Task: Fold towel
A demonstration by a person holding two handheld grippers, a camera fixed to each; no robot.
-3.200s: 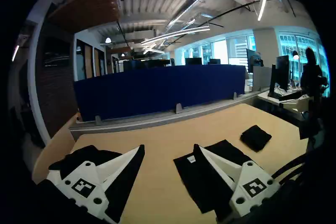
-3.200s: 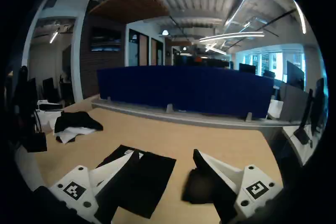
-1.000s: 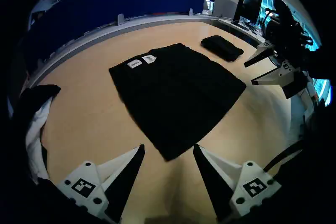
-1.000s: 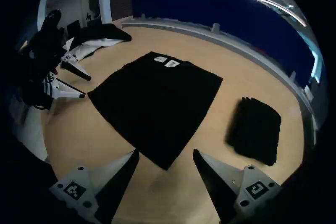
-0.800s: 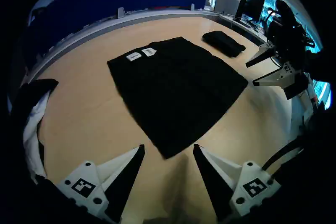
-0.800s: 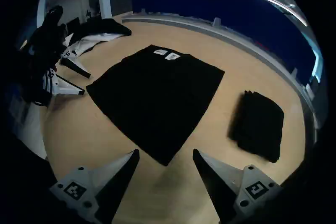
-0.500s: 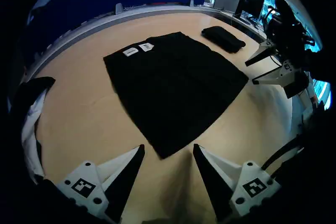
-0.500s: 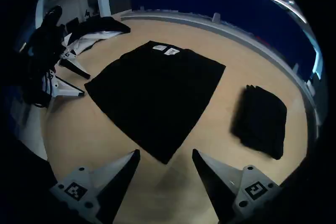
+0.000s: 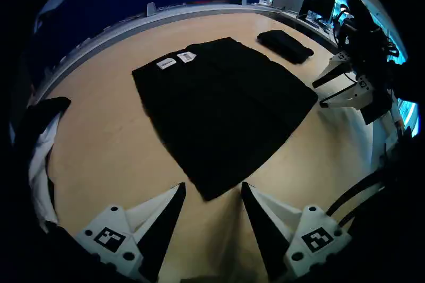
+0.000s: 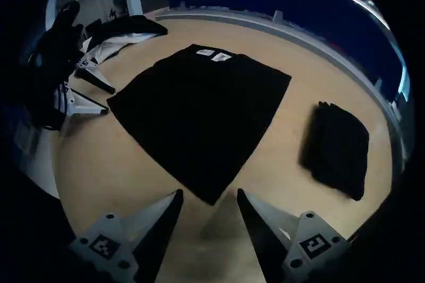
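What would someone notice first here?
A black towel lies spread flat on the table, two white tags at its far edge. The left gripper and right gripper are open, each aimed at a near corner of it. A folded dark bundle lies to its right.

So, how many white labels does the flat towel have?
2. The left label and the right label lie side by side near the far edge of the towel; others may hide underneath.

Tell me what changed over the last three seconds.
The left gripper and right gripper tipped from level to pointing down, each at a near corner of the towel; their jaws narrowed slightly, nothing gripped. The towel and folded towel stayed put.
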